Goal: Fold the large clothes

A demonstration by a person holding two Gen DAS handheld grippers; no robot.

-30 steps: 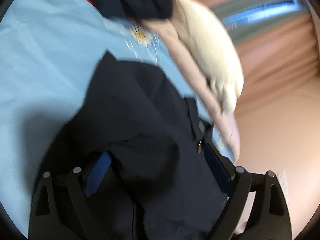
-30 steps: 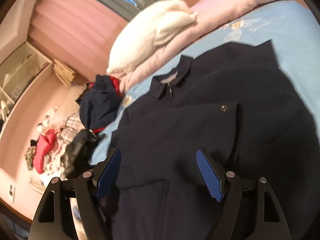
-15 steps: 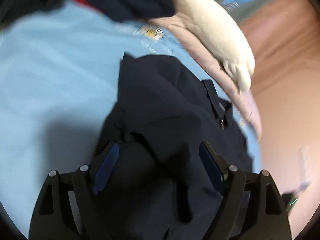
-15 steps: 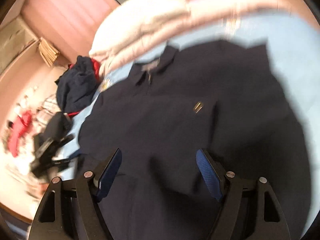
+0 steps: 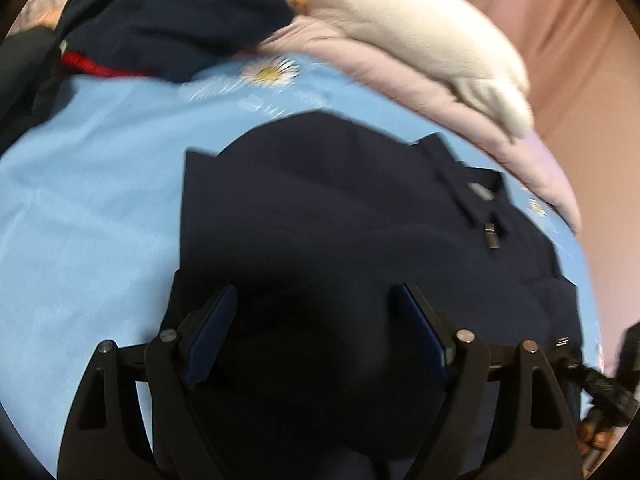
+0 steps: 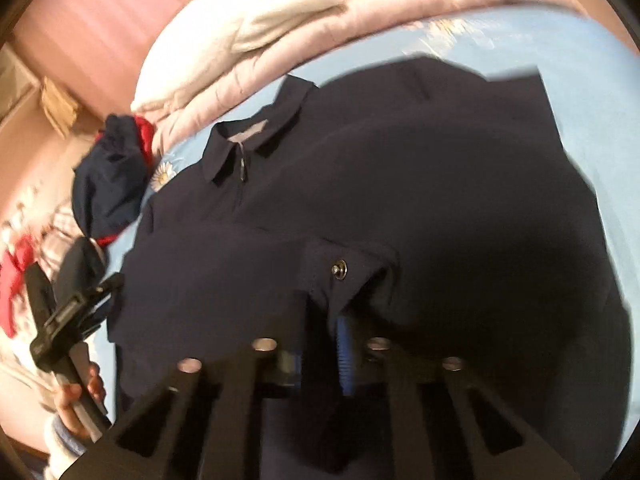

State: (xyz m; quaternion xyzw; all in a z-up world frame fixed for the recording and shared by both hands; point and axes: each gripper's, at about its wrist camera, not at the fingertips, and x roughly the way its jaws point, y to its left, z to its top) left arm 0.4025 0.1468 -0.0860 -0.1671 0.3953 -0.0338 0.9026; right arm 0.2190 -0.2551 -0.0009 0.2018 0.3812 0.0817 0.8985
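Note:
A dark navy zip jacket [image 5: 340,208] lies spread on a light blue bedsheet [image 5: 88,200], collar toward the pillows. It also shows in the right wrist view [image 6: 400,184], one sleeve folded across the chest with a snap cuff [image 6: 340,270]. My left gripper [image 5: 316,328] is open and empty just above the jacket's lower body. My right gripper [image 6: 320,344] is shut on the folded sleeve's cuff edge, one blue pad partly visible. The left gripper also shows in the right wrist view [image 6: 76,312], at the left.
A white pillow [image 5: 420,36] on a pink quilt [image 5: 440,108] lies at the bed's head. A heap of navy and red clothes [image 5: 168,12] sits at the far left corner. More clothes lie on the floor [image 6: 16,272] beside the bed.
The left gripper let go of the jacket and drew back, open. The right gripper went from open above the jacket to shut on the sleeve cuff.

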